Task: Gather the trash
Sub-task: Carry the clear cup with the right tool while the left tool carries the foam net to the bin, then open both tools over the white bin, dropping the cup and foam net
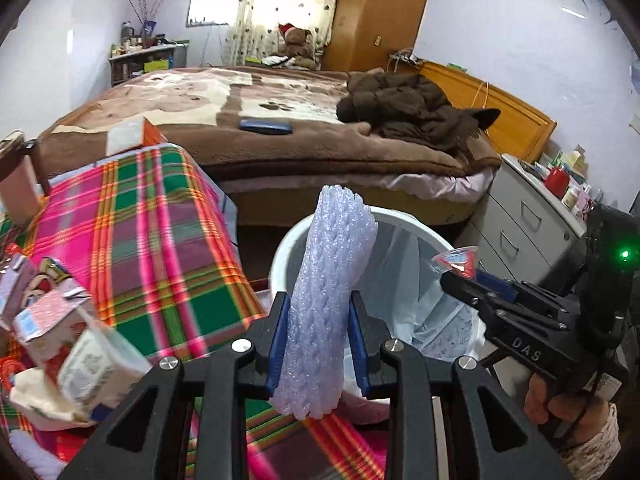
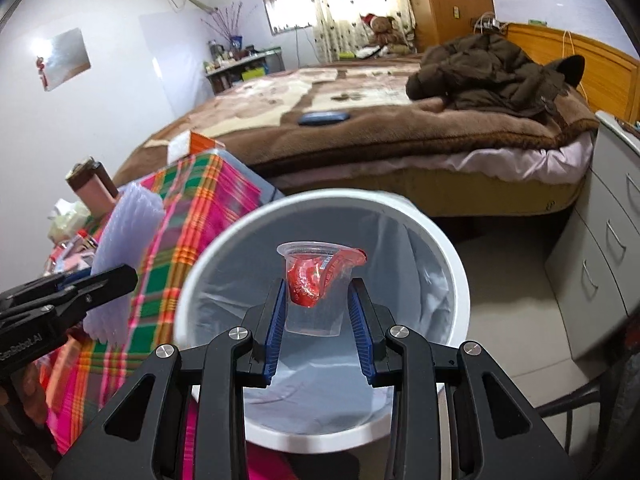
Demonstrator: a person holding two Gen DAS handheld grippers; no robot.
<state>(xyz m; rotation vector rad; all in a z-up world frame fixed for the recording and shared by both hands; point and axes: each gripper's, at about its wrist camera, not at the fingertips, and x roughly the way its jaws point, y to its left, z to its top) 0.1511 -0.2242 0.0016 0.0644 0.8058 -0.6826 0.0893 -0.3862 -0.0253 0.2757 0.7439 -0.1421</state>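
Note:
My left gripper is shut on a roll of white foam netting, which stands upright between the blue pads at the near edge of the white trash bin. My right gripper is shut on a clear plastic cup with a red wrapper inside, held over the open mouth of the lined bin. In the left wrist view the right gripper comes in from the right with the cup above the bin. The foam netting and the left gripper show at the left of the right wrist view.
A table with a plaid cloth stands left of the bin, with cartons and wrappers on its near corner. Behind are a bed with a brown coat and a grey drawer unit on the right.

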